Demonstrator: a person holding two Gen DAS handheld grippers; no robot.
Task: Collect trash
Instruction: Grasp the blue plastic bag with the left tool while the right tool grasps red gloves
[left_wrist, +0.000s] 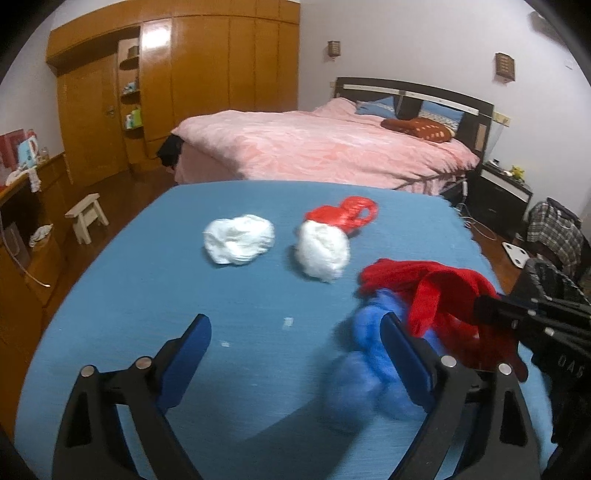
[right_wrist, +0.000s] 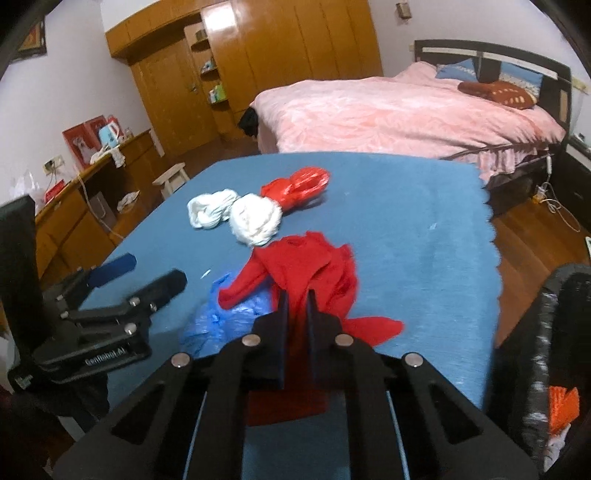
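Observation:
My right gripper (right_wrist: 297, 306) is shut on a red cloth (right_wrist: 306, 262) that lies bunched on the blue-covered table (right_wrist: 406, 240). In the left wrist view its tip (left_wrist: 491, 310) pinches the cloth (left_wrist: 436, 295) from the right. A crumpled blue plastic bag (left_wrist: 369, 354) lies partly under the cloth, seen also from the right wrist (right_wrist: 221, 314). My left gripper (left_wrist: 295, 328) stands open just above the table, its right finger in front of the blue bag, nothing pinched. Farther back lie two white wads (left_wrist: 238, 238) (left_wrist: 323, 254) and a red plastic bag (left_wrist: 351, 214).
A dark bin (right_wrist: 554, 332) with something orange inside stands off the table's right edge. Small white scraps (left_wrist: 288, 322) dot the cloth. Beyond the table are a pink bed (left_wrist: 325, 147), a wooden wardrobe (left_wrist: 207, 85) and a small stool (left_wrist: 86, 216).

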